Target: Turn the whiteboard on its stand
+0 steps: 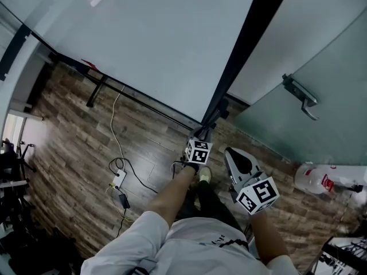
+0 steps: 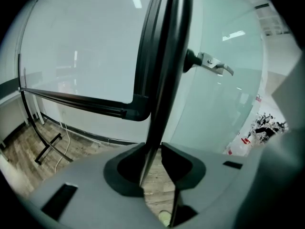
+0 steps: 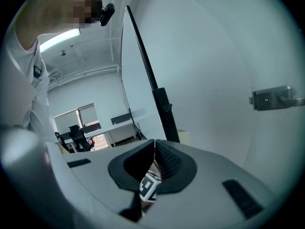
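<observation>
**Item: large white whiteboard** (image 1: 149, 44) with a black frame, on a black stand.
- Position: stands upright on the brown wood-plank floor (image 1: 69, 148), straight ahead of the person.
- Long axis: level, following the bottom rail (image 1: 132, 99) away to the person's left.
- Facing: in the head view the white writing face is turned toward the left of the picture.
- Near end: the black side frame (image 1: 241, 50) rises steeply and nearly touches the glass door.
- Far end: a black stand foot (image 1: 94, 93) rests on the floor.

**Left gripper** (image 1: 205, 132)
- In the left gripper view the left gripper (image 2: 153, 149) pinches the black side frame (image 2: 164, 80), one dark pad on either side.
- The grip sits just above the board's lower near corner (image 2: 136, 111).

**Right gripper** (image 1: 230, 152)
- Held just right of the left one, clear of the board.
- In the right gripper view the right gripper (image 3: 155, 142) has its jaws pressed together with nothing between them.

**Surroundings**
- Frosted glass door (image 1: 321, 67) with a metal lever handle (image 1: 299, 95), right of the board's near edge.
- White cable (image 1: 114, 125) running across the floor to a white power strip (image 1: 118, 179), below the bottom rail.
- Clear plastic bottle with a red label (image 1: 318, 179), on the floor at the right, well apart from the board.
- Person's pale shoe (image 1: 205, 175), on the floor under the left gripper.
</observation>
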The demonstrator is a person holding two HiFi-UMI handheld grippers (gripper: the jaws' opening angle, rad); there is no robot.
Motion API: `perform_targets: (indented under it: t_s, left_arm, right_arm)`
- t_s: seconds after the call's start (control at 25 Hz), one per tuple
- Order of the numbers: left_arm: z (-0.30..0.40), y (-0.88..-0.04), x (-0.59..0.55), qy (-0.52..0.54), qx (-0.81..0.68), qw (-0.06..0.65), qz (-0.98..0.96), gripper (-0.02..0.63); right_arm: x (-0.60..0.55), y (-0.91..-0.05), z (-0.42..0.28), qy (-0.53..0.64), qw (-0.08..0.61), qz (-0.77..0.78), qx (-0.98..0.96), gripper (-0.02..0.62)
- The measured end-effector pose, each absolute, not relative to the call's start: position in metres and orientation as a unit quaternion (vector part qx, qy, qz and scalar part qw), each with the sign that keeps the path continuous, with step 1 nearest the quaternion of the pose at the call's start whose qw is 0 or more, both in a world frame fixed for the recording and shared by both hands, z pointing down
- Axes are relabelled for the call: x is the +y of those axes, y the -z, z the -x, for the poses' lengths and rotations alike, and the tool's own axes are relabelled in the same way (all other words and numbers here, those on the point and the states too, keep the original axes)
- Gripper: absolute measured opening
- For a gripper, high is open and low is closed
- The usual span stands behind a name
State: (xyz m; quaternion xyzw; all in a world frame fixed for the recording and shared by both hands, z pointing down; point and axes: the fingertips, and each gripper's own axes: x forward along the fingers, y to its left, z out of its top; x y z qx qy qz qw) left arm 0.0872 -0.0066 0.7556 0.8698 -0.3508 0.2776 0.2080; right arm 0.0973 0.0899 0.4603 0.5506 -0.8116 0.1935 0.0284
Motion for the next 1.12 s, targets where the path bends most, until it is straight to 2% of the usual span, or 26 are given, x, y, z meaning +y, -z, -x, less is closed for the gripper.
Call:
perform_targets:
  t_s: [0.44, 1.12]
  left_arm:
    - [-0.051, -0.670, 0.029, -0.237, -0.328, 0.196, -0.893, 0.083]
    - [-0.027, -0.461, 0.068, -0.119, -0.302, 0.185, -0.928, 0.021]
  right_arm:
    - [0.094, -0.450, -0.088, -0.177, 0.030, -0.550, -0.815, 0.014]
    - [0.092, -0.415, -0.078, -0.158, 0.018, -0.546, -0.823, 0.014]
